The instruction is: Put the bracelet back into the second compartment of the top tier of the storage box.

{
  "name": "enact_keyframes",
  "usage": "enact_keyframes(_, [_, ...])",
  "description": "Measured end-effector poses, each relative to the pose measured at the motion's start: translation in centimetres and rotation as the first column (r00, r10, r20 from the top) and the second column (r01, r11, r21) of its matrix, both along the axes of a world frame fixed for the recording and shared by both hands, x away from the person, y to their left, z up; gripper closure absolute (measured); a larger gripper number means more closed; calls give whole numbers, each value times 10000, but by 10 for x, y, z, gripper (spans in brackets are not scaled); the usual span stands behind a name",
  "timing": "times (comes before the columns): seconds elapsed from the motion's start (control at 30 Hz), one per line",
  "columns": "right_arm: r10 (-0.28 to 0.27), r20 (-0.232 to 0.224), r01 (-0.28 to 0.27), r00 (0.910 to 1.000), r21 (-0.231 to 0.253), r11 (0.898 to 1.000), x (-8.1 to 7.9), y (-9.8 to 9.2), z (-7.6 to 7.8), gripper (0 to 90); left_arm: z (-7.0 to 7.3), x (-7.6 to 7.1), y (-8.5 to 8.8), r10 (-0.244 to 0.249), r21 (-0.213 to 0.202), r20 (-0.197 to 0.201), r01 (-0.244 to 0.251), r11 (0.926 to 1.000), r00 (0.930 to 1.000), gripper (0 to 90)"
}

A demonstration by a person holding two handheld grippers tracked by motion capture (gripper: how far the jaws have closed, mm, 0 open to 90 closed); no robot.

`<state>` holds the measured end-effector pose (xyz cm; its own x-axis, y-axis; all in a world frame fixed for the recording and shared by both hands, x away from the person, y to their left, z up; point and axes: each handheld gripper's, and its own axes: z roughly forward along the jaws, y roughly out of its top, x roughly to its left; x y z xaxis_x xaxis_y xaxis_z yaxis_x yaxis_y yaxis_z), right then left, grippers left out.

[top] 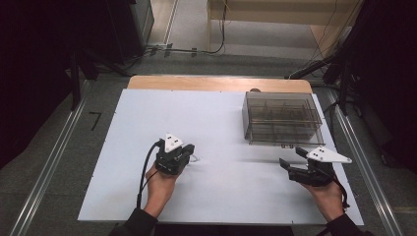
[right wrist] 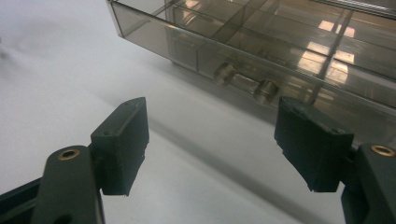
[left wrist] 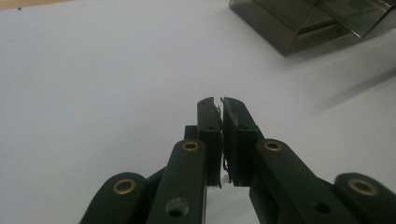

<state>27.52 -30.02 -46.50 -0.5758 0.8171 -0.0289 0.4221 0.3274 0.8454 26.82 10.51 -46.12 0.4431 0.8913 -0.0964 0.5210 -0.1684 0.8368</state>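
A smoked clear plastic box (top: 282, 118) with several compartments stands at the back right of the white board (top: 147, 123). On its near face is a small handle (right wrist: 245, 84) on two round studs. My right gripper (top: 291, 158) is just in front of that face, open, with nothing between its jaws; in the right gripper view the gripper (right wrist: 210, 140) points at the box (right wrist: 280, 37). My left gripper (top: 189, 152) is near the middle of the board, low over it, its jaws pressed together. In the left gripper view the gripper (left wrist: 220, 105) shows only a hairline slit, with the box (left wrist: 303, 23) far off to the right.
The board lies on a wooden table (top: 216, 82) whose far edge shows behind it. Metal rails (top: 49, 167) run along the floor on both sides. Cables and dark stands are on the floor beyond the table. A tiny pale speck (top: 196, 158) lies by the left gripper's tips.
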Motion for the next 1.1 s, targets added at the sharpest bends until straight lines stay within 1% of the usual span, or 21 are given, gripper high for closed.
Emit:
enact_keyframes(0.27, [227,-5,-227,9997,-26,9997,2,12,0,252,2,7,-19,-314,-166,101,315,9994,9995,869])
enact_keyframes(0.4, [286,-33,-286,9996,-42,9996,4,18,-1,261,3,11,-27,-446,-173,106,447,9988,9990,869])
enact_keyframes(0.43, [329,28,-329,9995,-20,9995,5,22,-1,268,3,12,-31,-495,-200,123,498,9986,9987,869])
enact_keyframes(0.5, [299,88,-298,9995,-50,9995,5,24,-1,267,4,13,-33,-512,-235,125,515,9984,9986,868])
enact_keyframes(0.53, [233,224,-231,9995,-90,9997,4,25,0,268,4,14,-35,-542,-250,148,546,9982,9984,868])
enact_keyframes(0.57, [168,293,-168,9994,12,9999,5,26,1,270,4,15,-36,-543,-261,153,547,9982,9984,869])
enact_keyframes(0.63, [156,281,-157,9995,43,9999,5,26,1,272,5,16,-39,-579,-320,171,584,9978,9982,869])
enact_keyframes(0.73, [179,266,-179,9995,32,9998,5,26,2,271,6,17,-42,-644,-374,204,652,9972,9977,869])
enact_keyframes(0.87, [210,546,-221,9983,188,9996,2,27,5,273,7,17,-45,-695,-416,224,704,9967,9973,869])
enact_keyframes(1.1, [394,612,-411,9973,265,9988,0,32,8,277,8,19,-49,-766,-428,216,775,9961,9968,869])
